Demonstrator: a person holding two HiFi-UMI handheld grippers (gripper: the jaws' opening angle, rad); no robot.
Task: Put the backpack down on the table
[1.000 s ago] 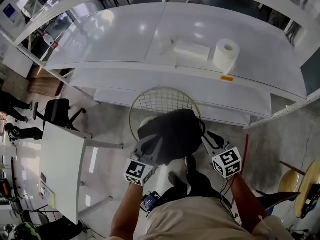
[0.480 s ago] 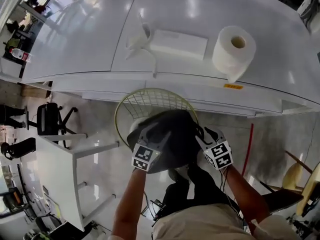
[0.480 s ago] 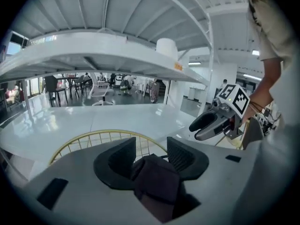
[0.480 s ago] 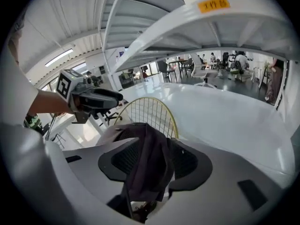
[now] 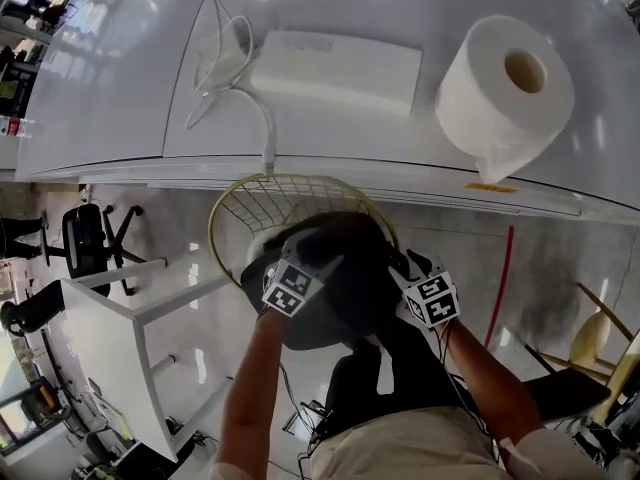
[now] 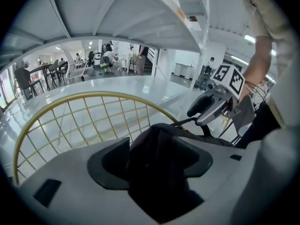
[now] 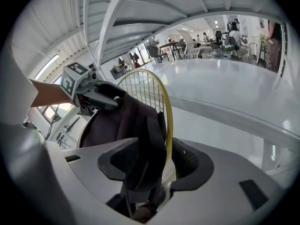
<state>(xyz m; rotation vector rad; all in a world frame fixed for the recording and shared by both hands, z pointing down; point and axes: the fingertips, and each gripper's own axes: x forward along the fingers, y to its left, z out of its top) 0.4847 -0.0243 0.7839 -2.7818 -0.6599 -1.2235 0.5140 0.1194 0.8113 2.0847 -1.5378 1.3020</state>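
Observation:
The dark backpack (image 5: 335, 293) rests on a chair with a gold wire back (image 5: 285, 203), below the white table (image 5: 120, 88). My left gripper (image 5: 322, 260) is at the backpack's left side. In the left gripper view its jaws (image 6: 157, 163) are opening, with a loose fold of the dark fabric (image 6: 159, 182) still between the pads. My right gripper (image 5: 402, 264) is at the backpack's right side. Its jaws (image 7: 152, 165) are opening too, and a dark strap (image 7: 145, 153) hangs slack between them beside the gold rim (image 7: 168, 121).
On the table lie a toilet paper roll (image 5: 505, 88), a flat white box (image 5: 335, 68) and a clear plastic piece (image 5: 225, 53). A small white side table (image 5: 100, 338) stands at the left on the floor. A red stick (image 5: 500, 288) leans at the right.
Both grippers have sunk with the backpack onto the chair. The head camera has dropped closer to the table's edge, so the roll and box look larger.

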